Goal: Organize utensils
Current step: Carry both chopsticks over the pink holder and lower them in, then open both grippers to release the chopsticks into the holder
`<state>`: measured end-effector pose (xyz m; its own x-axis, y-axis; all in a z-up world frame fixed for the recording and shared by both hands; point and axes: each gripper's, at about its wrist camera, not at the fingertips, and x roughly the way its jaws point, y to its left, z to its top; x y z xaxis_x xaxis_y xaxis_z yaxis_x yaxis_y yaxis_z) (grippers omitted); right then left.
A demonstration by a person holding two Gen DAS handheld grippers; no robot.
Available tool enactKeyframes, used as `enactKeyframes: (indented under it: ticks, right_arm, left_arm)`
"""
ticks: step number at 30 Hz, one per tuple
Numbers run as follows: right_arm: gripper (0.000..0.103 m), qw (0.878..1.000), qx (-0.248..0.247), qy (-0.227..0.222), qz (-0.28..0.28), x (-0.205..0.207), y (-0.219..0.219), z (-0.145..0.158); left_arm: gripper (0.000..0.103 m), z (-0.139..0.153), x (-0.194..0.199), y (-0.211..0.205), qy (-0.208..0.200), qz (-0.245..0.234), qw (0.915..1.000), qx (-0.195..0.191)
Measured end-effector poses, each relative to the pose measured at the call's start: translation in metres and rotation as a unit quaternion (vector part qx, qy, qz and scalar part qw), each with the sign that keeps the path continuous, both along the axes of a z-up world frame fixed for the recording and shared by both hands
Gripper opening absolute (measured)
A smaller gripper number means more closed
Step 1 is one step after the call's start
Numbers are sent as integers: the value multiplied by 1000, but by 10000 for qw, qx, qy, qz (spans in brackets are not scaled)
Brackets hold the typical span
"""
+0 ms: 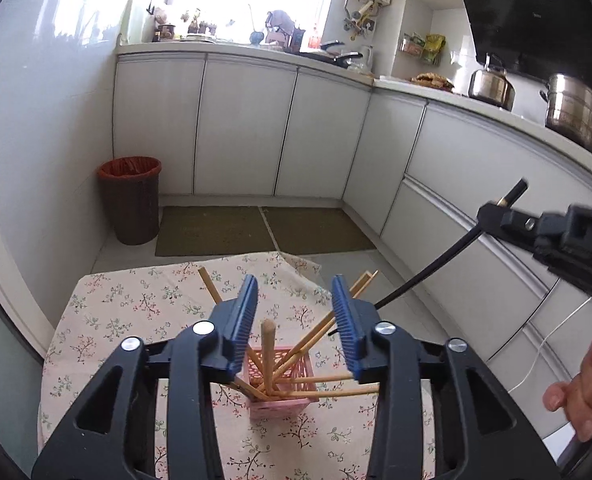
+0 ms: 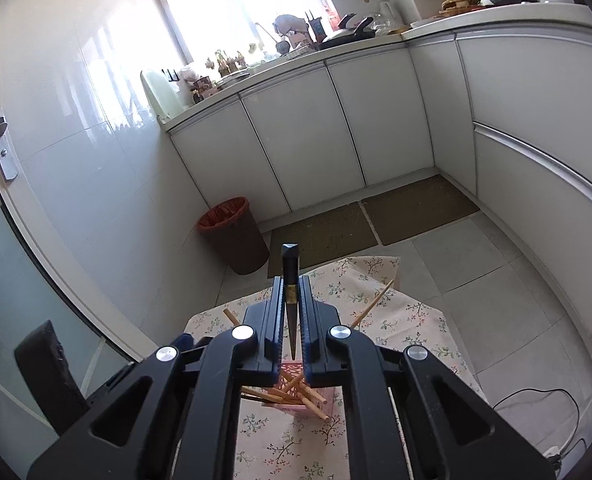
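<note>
Left gripper (image 1: 294, 316) stood with its blue pads apart and nothing between them, above a pink perforated utensil holder (image 1: 282, 380) on the floral tablecloth (image 1: 116, 320). Wooden chopsticks (image 1: 308, 344) leaned out of the holder at mixed angles, one round-ended stick near upright. Right gripper (image 2: 290, 320) was clamped on a black chopstick (image 2: 289, 280), its blunt end up and its tip pointing down toward the holder (image 2: 296, 392). A brown waste bin (image 1: 130, 200) stood on the floor at far left.
</note>
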<state>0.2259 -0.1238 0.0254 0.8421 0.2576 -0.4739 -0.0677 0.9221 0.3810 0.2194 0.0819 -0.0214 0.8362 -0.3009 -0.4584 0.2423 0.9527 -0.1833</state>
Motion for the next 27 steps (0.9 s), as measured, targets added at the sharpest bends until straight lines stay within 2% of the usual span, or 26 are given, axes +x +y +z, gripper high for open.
enactKeyframes:
  ticks: [3,5,9,19,23,24,26,27]
  right_arm:
    - [7,10000,-31,48,30,6,6,-5]
    - [7,9999,-106,48,53,10,14,-7]
    - [7,9996,-256,78,93,19,30,-11]
    - [8,9981,-547,236,166,45,61,-47]
    - [12,9980,-525,249,255,53,70,-58]
    - [16,9984,-476,201,241,51,70,-55]
    - [32,9988,-471,18,139,42,65,-44]
    - [33,9986,-512,-61,84,36,63,-38]
  left_arm:
    - [50,20,-9,18,-270,216,9990,-281]
    - [62,29,-15,28,-412,381,9974,-456]
    - [64,38,-18,45,-471,636,9954,-545]
    - [64,34,-13,63,-252,751,9949,-624]
    - [68,35,-15,65,-263,860,9946,-524]
    - [68,36,-16,65,-281,889,9944,-502]
    - [74,39,-20,63,-354,1022,9935,-349]
    - [76,41,-23,60,-399,1109,9927,-242]
